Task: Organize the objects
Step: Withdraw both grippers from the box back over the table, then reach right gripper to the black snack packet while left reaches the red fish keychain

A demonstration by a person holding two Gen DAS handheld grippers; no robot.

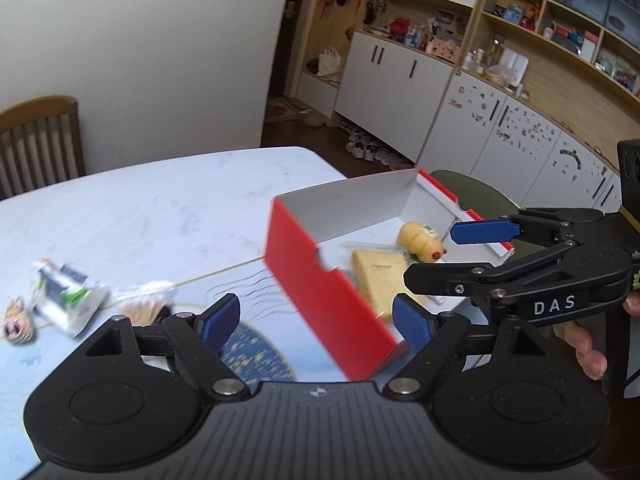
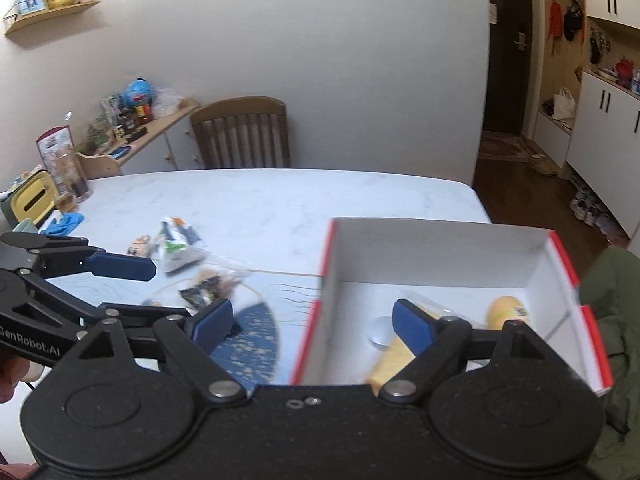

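Observation:
A red box [image 1: 312,280] with a white inside [image 2: 440,256] stands open on the marble table [image 1: 160,208]. In it lie a yellow toy figure [image 1: 420,240] [image 2: 508,312] and a tan block [image 1: 380,280] [image 2: 390,360]. My left gripper [image 1: 318,322] is open above the box's near red wall, touching nothing. My right gripper [image 2: 312,324] hangs open over the box's left wall; in the left wrist view the right gripper [image 1: 440,254] hovers over the box's contents. Left of the box lie a white-green packet [image 1: 66,296] [image 2: 178,246], a small figurine head [image 1: 18,326] [image 2: 140,246] and a dark-brown item [image 2: 204,290].
A blue patterned mat [image 2: 248,344] lies on the table beside the box. A wooden chair [image 2: 244,132] stands at the far side. A glass [image 2: 72,172], a yellow container [image 2: 32,200] and a blue cloth [image 2: 64,220] sit at the far left. A green chair [image 2: 616,340] is beside the box.

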